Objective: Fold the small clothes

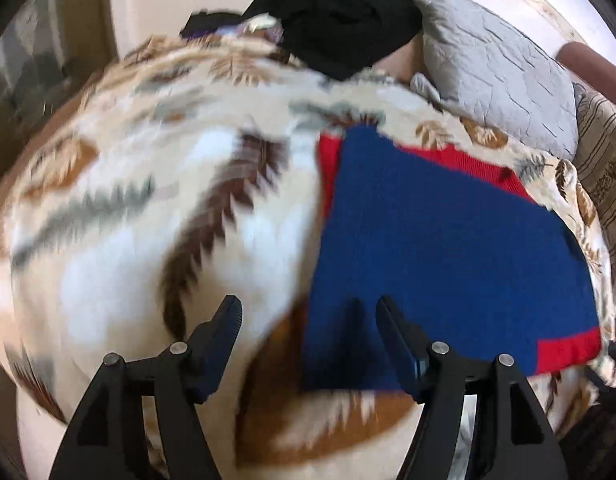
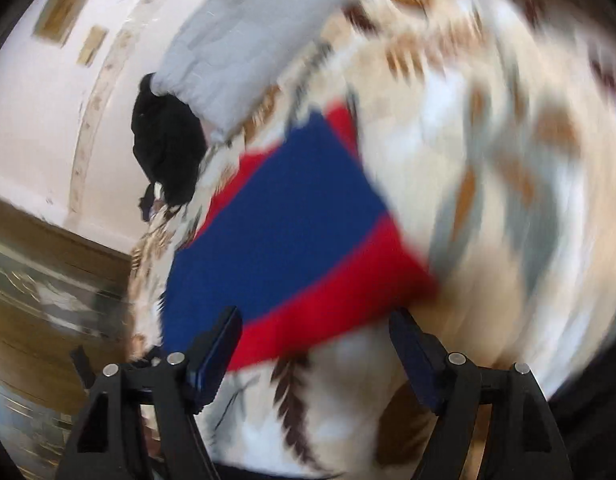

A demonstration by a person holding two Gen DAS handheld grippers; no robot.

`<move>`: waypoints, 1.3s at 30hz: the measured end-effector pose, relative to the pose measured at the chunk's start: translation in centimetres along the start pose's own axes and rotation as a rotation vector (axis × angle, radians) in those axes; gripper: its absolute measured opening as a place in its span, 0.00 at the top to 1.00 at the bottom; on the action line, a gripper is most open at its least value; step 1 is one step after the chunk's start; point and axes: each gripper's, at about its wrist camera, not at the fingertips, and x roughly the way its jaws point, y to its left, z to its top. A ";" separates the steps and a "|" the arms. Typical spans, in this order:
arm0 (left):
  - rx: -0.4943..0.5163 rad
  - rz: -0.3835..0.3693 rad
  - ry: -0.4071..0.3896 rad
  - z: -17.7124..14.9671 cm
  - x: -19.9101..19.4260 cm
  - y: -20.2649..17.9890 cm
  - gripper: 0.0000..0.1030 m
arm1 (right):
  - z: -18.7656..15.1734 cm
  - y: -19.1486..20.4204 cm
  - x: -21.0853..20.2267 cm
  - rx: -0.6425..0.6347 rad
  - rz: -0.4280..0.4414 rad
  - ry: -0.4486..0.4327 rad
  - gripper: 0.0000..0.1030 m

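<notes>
The blue knitted garment with red borders lies flat as a folded rectangle on the leaf-patterned fleece blanket, both the left gripper and right gripper parted and empty, suggesting this item is nearly finished.

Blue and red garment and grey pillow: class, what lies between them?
Only the leaf-patterned blanket: a bare strip of it separates the blue and red garment from the grey pillow. The left wrist view shows this most clearly.
</notes>
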 end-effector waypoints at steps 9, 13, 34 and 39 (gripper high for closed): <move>-0.011 0.026 0.025 -2.0 -0.3 -0.4 0.32 | 1.0 -0.5 1.3 0.091 0.046 -0.048 0.23; -0.021 0.021 0.035 -2.2 -0.3 -0.2 0.32 | 1.0 -0.3 1.0 0.090 0.041 -0.050 0.23; -0.063 -0.025 0.060 -2.7 1.7 0.3 0.76 | 2.6 -2.3 2.2 0.025 -0.061 0.021 0.86; -0.014 0.044 -0.020 -1.5 -1.6 0.4 0.45 | 3.4 -3.2 -2.5 -0.033 -0.064 -0.028 0.33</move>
